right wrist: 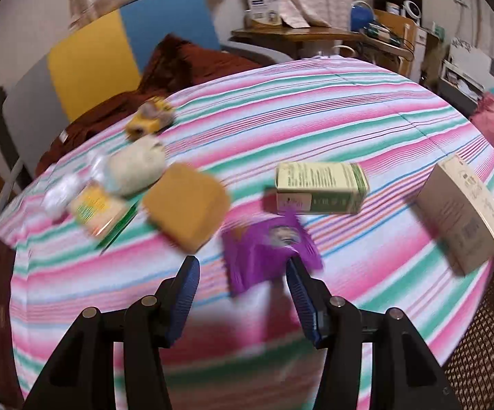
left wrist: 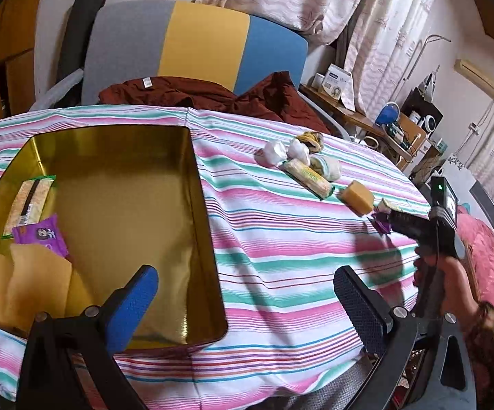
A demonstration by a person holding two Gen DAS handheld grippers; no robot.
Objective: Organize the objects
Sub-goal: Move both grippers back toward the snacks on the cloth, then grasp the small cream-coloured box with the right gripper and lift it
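An open gold tin (left wrist: 192, 225) stands on the striped cloth at the left. It holds a cracker packet (left wrist: 28, 205), a purple packet (left wrist: 41, 237) and a yellow pad (left wrist: 24, 287). My left gripper (left wrist: 247, 294) hovers open over the tin's near right corner, nothing between its fingers. A second purple packet (right wrist: 267, 249) lies flat on the cloth just ahead of my right gripper (right wrist: 243, 273). That gripper is open, and its right fingertip (right wrist: 296, 266) overlaps the packet's edge. The right wrist view is blurred. In the left wrist view a hand holds the right gripper (left wrist: 388, 218) at the table's right edge.
Loose on the cloth lie a yellow sponge (right wrist: 185, 205), a long cracker packet (right wrist: 96, 212), a pale rolled bundle (right wrist: 134, 171), white wrapped lumps (left wrist: 274, 152), a green-and-white carton (right wrist: 322, 188) and a cardboard box (right wrist: 462, 212). A chair (left wrist: 205, 44) with a maroon cloth (left wrist: 195, 92) stands behind.
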